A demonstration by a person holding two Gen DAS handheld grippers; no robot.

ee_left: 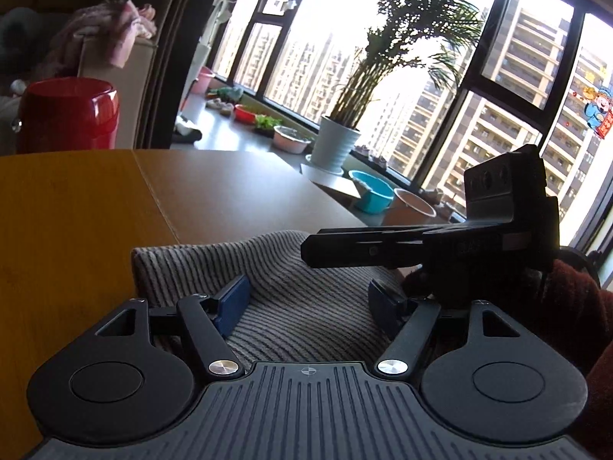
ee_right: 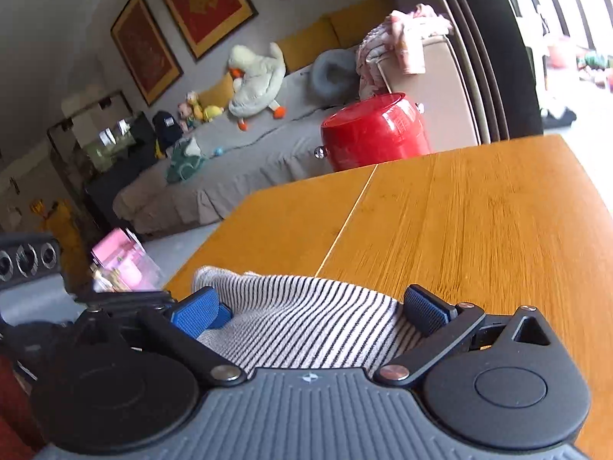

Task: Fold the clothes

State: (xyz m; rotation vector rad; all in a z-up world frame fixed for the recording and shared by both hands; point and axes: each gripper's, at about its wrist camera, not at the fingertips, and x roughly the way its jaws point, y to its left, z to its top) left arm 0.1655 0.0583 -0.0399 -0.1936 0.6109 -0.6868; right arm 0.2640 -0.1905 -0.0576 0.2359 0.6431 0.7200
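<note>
A: How do the jaws stand?

B: Both are open. The left gripper (ee_left: 306,301) has its blue pads on either side of the striped garment (ee_left: 276,291) without pressing it. The right gripper (ee_right: 312,308) is spread wide, and the same cloth lies loose between its pads (ee_right: 195,312).

A: So nothing is held?

B: Nothing, as far as one sees. The garment rests in a small, thick bundle at the near edge of the wooden table (ee_right: 479,230), with the two grippers close beside each other over it.

A: Is the folding finished?

B: Probably it is near the end; whether another fold is left, the views do not show.
</note>
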